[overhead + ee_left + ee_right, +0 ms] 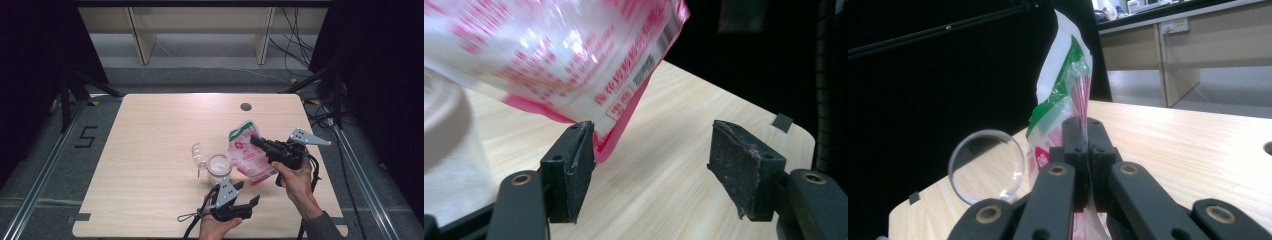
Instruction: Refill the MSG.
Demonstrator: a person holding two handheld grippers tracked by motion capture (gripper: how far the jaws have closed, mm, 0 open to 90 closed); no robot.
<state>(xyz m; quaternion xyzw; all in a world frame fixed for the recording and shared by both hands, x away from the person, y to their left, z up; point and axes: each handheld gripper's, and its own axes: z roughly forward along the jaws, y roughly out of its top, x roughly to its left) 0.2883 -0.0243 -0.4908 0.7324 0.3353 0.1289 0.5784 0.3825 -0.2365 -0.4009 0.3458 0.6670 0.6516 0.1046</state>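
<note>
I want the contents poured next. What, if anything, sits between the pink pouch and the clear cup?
Nothing visible. The pouch, pinched in the right tool, hangs right beside the open cup; its lid lies off to the cup's far left.

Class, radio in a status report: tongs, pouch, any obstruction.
Right tongs shut on pouch, held above table. Left tongs open, empty. Clear cup beside pouch; nothing blocking.

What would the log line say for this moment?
right gripper: shut on pouch, held over table | left gripper: open, by pouch's bottom corner | cup: upright beside pouch | lid: left of cup
</note>
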